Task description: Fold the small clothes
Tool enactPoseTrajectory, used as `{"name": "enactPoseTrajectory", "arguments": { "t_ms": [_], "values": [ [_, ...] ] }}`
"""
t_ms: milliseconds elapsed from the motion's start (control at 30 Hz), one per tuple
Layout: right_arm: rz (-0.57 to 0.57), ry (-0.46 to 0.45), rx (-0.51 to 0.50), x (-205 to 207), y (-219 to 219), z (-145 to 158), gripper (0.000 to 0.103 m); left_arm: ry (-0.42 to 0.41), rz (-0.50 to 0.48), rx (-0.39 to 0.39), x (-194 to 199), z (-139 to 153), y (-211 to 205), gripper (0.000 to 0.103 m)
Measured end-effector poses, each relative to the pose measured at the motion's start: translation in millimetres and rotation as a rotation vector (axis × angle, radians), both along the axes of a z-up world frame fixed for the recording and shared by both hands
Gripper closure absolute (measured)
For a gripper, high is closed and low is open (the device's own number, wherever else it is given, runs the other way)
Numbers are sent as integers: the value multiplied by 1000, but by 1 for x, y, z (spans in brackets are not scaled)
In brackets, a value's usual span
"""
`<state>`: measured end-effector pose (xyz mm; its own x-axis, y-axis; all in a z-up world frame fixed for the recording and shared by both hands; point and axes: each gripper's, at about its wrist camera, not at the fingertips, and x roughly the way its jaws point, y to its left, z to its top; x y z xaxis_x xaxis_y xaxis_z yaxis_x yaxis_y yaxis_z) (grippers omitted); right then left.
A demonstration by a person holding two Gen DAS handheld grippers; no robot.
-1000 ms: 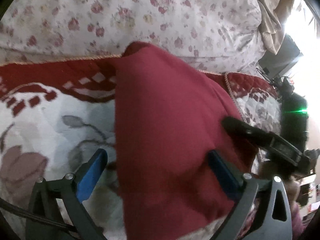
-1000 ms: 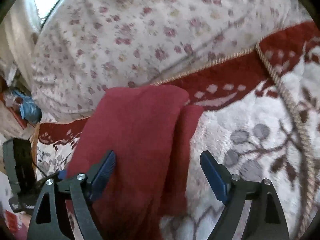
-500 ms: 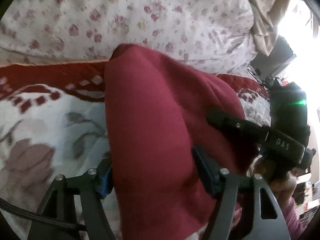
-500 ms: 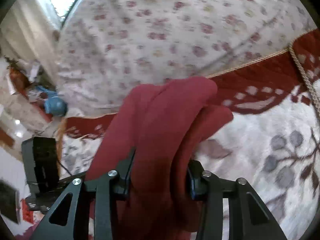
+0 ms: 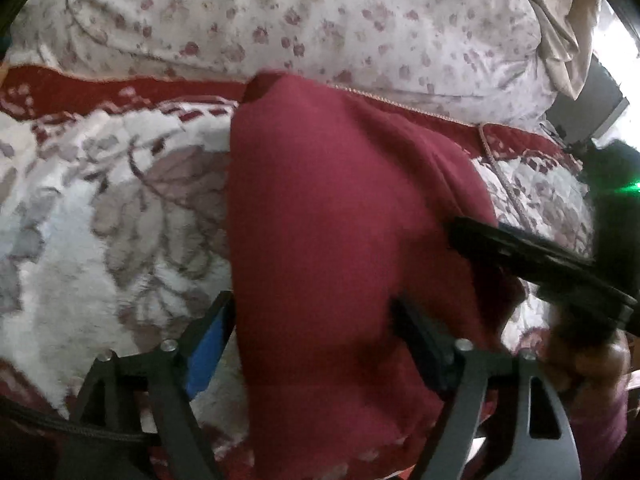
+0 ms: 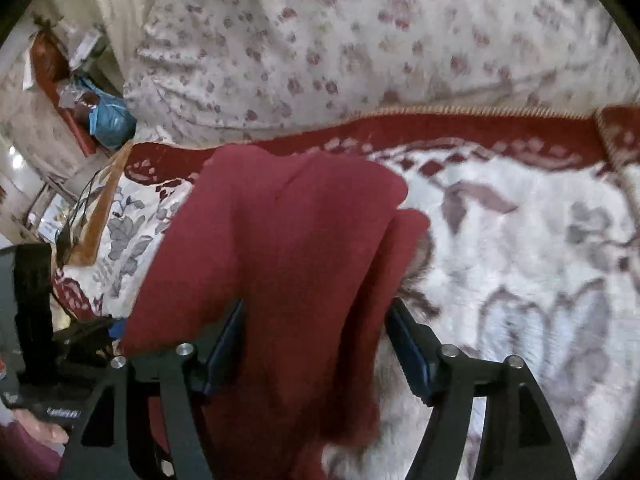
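A dark red garment (image 5: 328, 200) lies folded lengthwise on a white and red flowered blanket (image 5: 100, 220). My left gripper (image 5: 312, 304) straddles its near end. The jaws are opening and the blue pad (image 5: 208, 344) on the left stands bare beside the cloth edge. In the right wrist view the same red garment (image 6: 280, 232) runs between the fingers of my right gripper (image 6: 318, 304), whose jaws are also opening. Its right pad (image 6: 408, 348) is clear of the cloth. The garment's near end is hidden under both grippers.
A rumpled quilt with small red flowers (image 5: 320, 20) rises behind the blanket's gold-corded edge (image 6: 460, 111). The other gripper's black body (image 5: 540, 264) and a hand (image 5: 592, 352) sit at the right. A blue bag (image 6: 110, 120) and clutter lie on the floor, far left.
From wide open, both grippers closed on the red garment half a second ago; now their jaws have widened again. Both views shifted across the blanket, and the garment looks more bunched.
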<state>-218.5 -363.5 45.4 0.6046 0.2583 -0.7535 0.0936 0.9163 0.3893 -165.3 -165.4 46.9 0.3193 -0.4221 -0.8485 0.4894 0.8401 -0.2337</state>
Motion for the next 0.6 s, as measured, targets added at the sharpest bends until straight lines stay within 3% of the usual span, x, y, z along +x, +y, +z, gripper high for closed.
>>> {"name": "enactPoseTrajectory", "arguments": {
  "t_ms": [100, 133, 167, 267, 367, 500, 600],
  "values": [
    [39, -61, -86, -21, 11, 32, 29, -96, 31, 42, -6, 10, 3, 16],
    [55, -72, -112, -25, 16, 39, 36, -121, 36, 56, -7, 12, 4, 15],
    [79, -88, -141, -30, 24, 47, 41, -132, 38, 65, -8, 13, 4, 15],
    [129, -128, -186, -35, 47, 59, 43, -133, 55, 67, -10, 13, 11, 15],
    [173, -95, -212, -35, 62, 50, 47, -148, 82, 64, -13, 16, 21, 14],
    [141, 4, -295, -28, 65, 19, 51, -175, 118, 79, -14, 17, 32, 11],
    [124, 2, -306, -29, 64, 8, 51, -200, 150, 94, -14, 20, 36, 11]
  ]
}}
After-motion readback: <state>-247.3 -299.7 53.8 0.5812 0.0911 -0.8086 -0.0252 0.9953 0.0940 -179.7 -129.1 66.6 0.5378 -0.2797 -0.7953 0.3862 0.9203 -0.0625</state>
